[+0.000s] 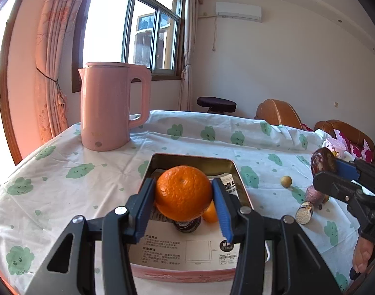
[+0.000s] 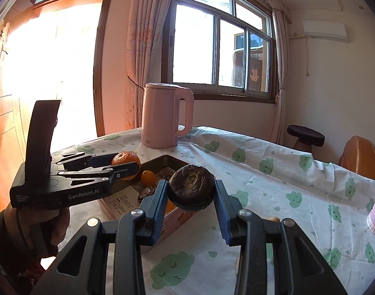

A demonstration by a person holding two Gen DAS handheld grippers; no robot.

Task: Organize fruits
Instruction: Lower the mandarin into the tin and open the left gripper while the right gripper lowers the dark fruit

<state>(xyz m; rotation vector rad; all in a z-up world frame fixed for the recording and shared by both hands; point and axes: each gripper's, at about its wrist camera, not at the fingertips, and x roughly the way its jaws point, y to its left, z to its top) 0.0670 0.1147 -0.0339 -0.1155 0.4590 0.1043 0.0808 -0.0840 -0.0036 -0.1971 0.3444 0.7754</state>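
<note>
Left wrist view: the left claw [image 1: 183, 198] is closed to fruit width on a large orange [image 1: 183, 192], its blue pads pressed against both flanks, carried above the open tin box [image 1: 239, 172] on the counter [image 1: 89, 184]. Just under the held orange, a smaller orange fruit [image 1: 210, 213] and a dark round fruit [image 1: 187, 225] already lie inside the box. Off to that claw's right, the right claw [image 1: 335, 169] grips a dark purple fruit [image 1: 323, 160].

Seen from the right wrist, the right claw [image 2: 190, 194] is clamped on the same dark purple fruit [image 2: 191, 187], pads tight on either side, poised over the near corner of the tin box [image 2: 163, 158]; the left claw [image 2: 128, 166] with its large orange [image 2: 126, 164] hangs ahead and to the left.

Risks, as an onlooker would judge them: both claws are crowding one box, so a bump could knock a round fruit loose. The orange is smooth and pinched only at its widest part; a tilt could let it slip and roll off the counter. Dropped from height, it might bruise the fruit beneath.

The count: two claws, two fruits held, at least two fruits in the box, one small yellow fruit [image 1: 286, 181] on the cloth to the left claw's right, one pink kettle [image 1: 108, 105] beyond it, one box. Several dark items lie near the right claw; what they are is unclear.
</note>
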